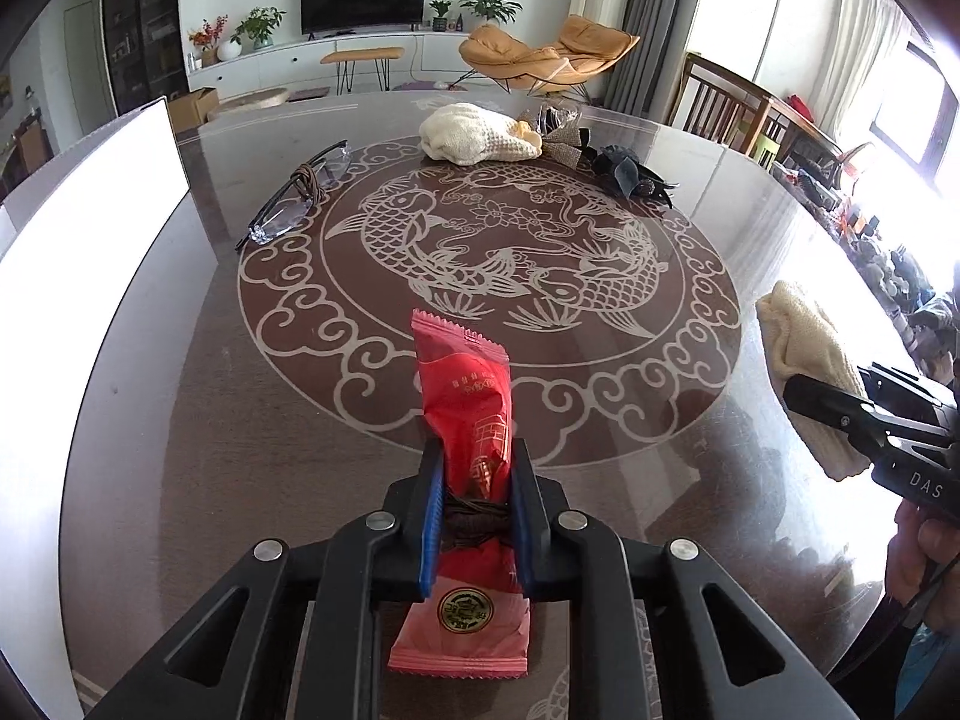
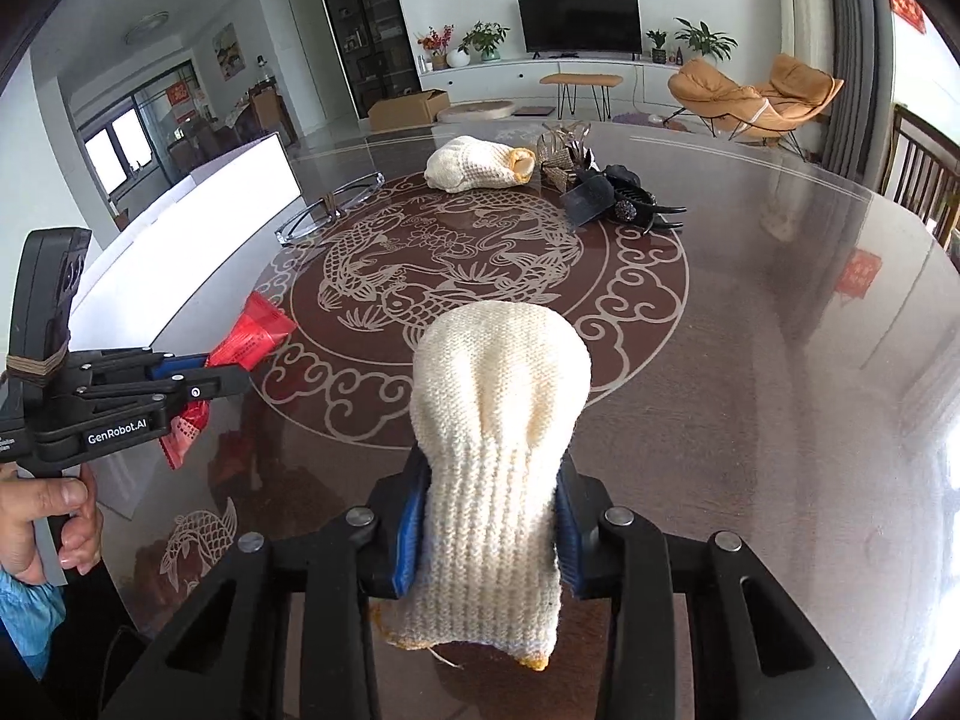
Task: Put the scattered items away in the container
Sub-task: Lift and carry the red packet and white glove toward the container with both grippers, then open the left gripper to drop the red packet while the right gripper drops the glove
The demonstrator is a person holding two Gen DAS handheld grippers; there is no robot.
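Both grabs look done but nothing seems binned yet: the left gripper (image 1: 477,480) is clamped on a red snack packet (image 1: 465,396), the right gripper (image 2: 489,516) on a knitted glove (image 2: 501,384), with glasses (image 1: 300,195), another glove (image 1: 474,135) and hair clips (image 1: 630,174) lying beyond both fingertips, and the white container (image 1: 90,204) off left.

White container (image 1: 90,204) runs past the frame's edge.

We can read "GenRobot.AI" in white on the side of the left gripper (image 2: 225,381), and "DAS" on the right gripper (image 1: 807,402).
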